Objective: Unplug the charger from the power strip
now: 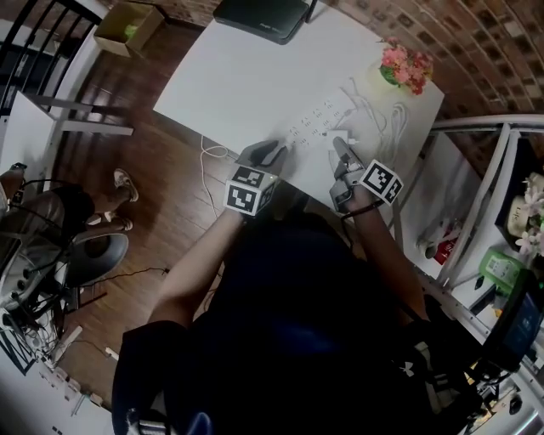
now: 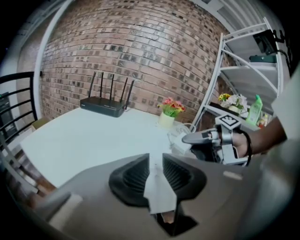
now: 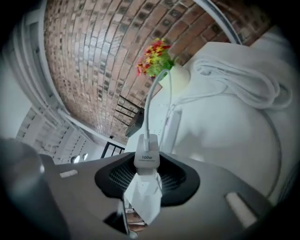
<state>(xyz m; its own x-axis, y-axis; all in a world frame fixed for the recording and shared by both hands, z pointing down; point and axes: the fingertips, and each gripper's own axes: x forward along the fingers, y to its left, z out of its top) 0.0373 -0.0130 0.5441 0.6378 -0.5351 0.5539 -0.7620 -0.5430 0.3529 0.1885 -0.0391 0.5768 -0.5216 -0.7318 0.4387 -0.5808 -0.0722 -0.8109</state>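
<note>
Seemingly unplugged: right gripper clamps the white block charger clear of the long white power strip; left gripper barely parted, empty

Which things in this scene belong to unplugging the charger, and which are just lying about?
Job: white block charger with its white cable, gripped in the right claw; long white power strip.
Lying about: black router with antennas; pot of pink flowers; bundled white cords; brown cardboard box.
</note>
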